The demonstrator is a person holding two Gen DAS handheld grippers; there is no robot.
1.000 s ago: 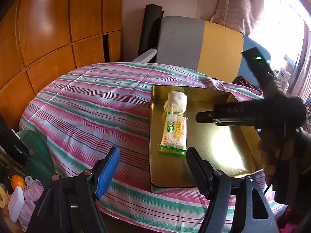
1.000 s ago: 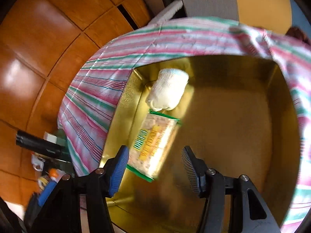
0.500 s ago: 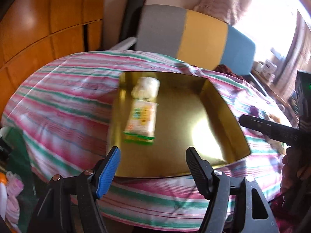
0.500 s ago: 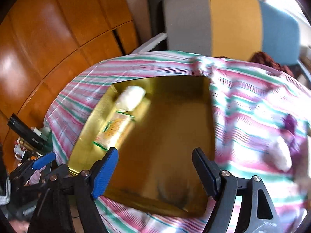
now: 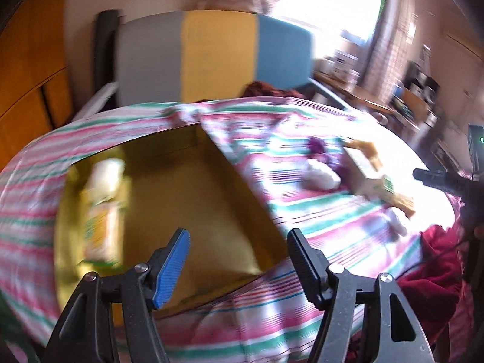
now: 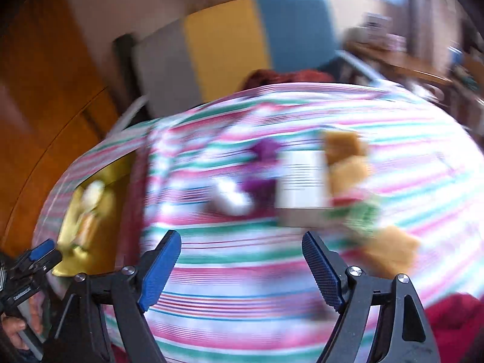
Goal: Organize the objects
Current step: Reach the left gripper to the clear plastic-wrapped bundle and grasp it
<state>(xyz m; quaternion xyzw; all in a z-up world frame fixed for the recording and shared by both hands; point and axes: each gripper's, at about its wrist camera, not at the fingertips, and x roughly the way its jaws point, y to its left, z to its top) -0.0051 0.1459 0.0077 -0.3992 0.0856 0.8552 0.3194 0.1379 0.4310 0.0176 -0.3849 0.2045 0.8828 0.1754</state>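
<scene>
Striped tablecloth everywhere, all blurry. Both our grippers, left and right, are spread wide holding nothing. We reckon the carton ahead is light but stiff; take hold across its flat sides. The snack packet sits in the gold tray.

Legible text: none; both views are motion-blurred. Snack packet in the gold tray: green and yellow printing present, characters unreadable. Carton on the striped cloth: one white face carries rows of dark fine print, smeared to lines, and a green-and-red printed patch at its near end, no word or number decipherable.
</scene>
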